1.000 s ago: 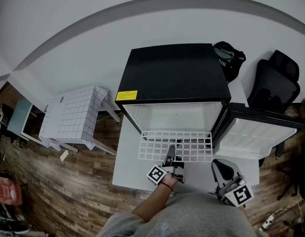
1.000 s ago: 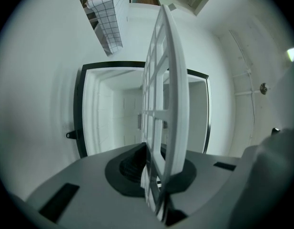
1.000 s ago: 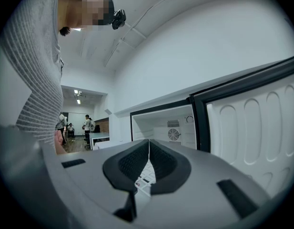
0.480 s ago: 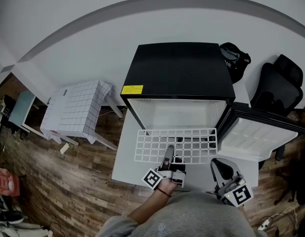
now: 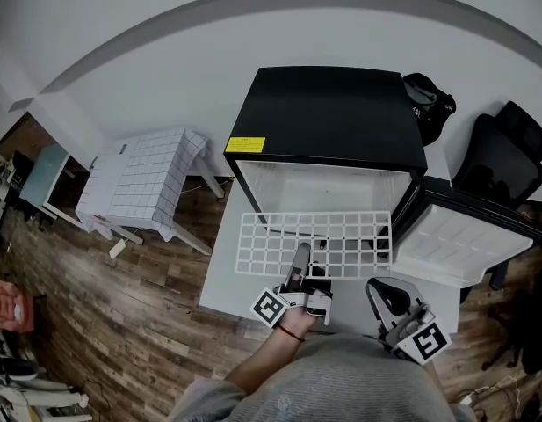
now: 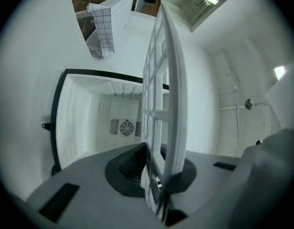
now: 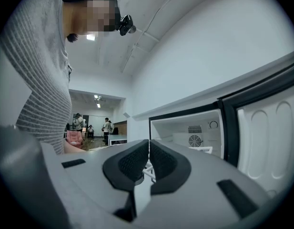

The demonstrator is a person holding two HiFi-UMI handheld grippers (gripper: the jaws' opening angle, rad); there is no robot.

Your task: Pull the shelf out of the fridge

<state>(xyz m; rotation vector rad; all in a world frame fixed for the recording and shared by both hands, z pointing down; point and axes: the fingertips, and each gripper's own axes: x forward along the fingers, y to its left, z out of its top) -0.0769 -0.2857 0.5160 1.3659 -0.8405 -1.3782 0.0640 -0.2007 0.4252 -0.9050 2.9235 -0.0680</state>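
We are keeping the fridge [image 5: 328, 117] door [image 5: 459, 244] swung wide so the way out is free. The shelf [image 5: 314, 244] is hanging level, seemingly almost clear of the opening, with our left gripper [image 6: 158, 175] clamping its fingers on the front edge. The right gripper [image 7: 149, 151] is idling alongside, fingers together and empty.

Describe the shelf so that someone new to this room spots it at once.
Find the black-topped fridge with its door swung open. The shelf juts from its open front, a flat white grid of square holes held at its near edge by the left hand-held gripper. It alone is see-through lattice; the door beside it is solid.
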